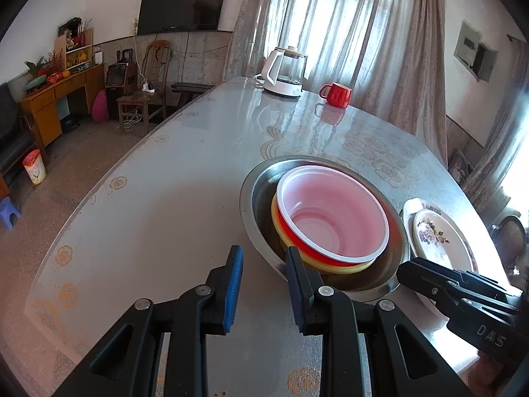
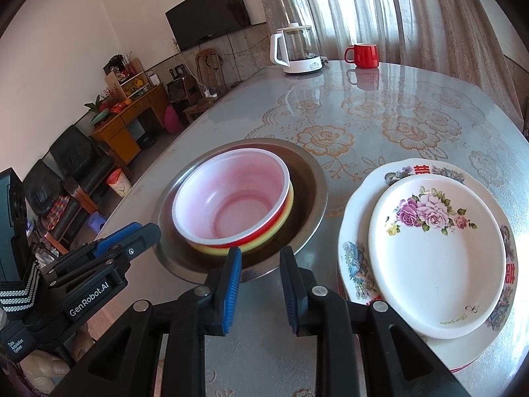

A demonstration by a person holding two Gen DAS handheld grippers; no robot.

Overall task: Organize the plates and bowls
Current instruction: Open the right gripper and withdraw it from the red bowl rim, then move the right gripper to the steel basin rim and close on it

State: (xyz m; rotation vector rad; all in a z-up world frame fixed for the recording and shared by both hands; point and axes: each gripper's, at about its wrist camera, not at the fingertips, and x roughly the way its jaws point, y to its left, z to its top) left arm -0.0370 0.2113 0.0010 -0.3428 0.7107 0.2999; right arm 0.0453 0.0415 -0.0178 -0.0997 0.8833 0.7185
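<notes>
Just past both grippers' jaws sits the red-and-white plastic bowl (image 2: pixel 231 198), nested in the shiny metal basin (image 2: pixel 307 178). Left gripper (image 1: pixel 264 284) and right gripper (image 2: pixel 259 284) tilt downward, jaws parted, grasping nothing.

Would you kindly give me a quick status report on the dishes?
Both tools, left and right, open, empty. Bowls nested in steel basin; rose plate stacked on larger plate. Nothing obstructing.

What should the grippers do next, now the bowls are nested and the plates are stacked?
Probably draw both back. The red bowl sits nested in the metal bowl, the small plate lies on the big plate, and the left gripper and right gripper are open, holding nothing.
</notes>
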